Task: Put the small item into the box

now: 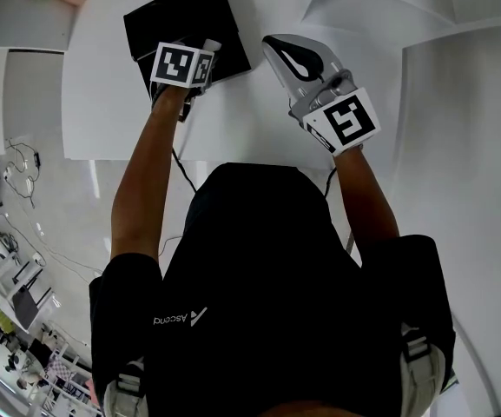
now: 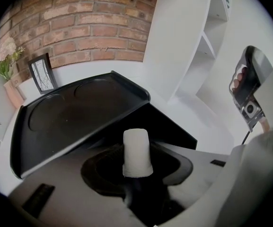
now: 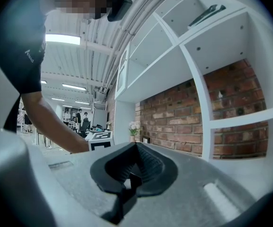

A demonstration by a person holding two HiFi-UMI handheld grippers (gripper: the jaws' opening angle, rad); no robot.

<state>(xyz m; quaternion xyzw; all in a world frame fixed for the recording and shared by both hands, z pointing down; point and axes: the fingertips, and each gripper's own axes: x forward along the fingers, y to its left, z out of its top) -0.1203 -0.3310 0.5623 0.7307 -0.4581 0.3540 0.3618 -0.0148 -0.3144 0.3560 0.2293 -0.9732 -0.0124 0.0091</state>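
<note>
A black box (image 1: 185, 16) lies on the white table (image 1: 102, 111) at the far side. In the left gripper view it is a flat black box (image 2: 79, 112) with round recesses, raised at an angle. My left gripper (image 1: 205, 52) hangs over the box's near edge, shut on a small white cylinder (image 2: 136, 150) that stands upright between the jaws (image 2: 136, 167). The cylinder (image 1: 211, 45) barely shows in the head view. To the right of the box, my right gripper (image 1: 274, 45) is tilted upward with its jaws shut and empty (image 3: 135, 148); it also shows in the left gripper view (image 2: 247, 93).
A brick wall (image 2: 89, 27) stands behind the table, with a small picture frame (image 2: 42, 74) and a vase of flowers (image 2: 7, 72) at its foot. White shelving (image 3: 207, 74) rises at the right. A cable (image 1: 181, 168) hangs off the table's near edge.
</note>
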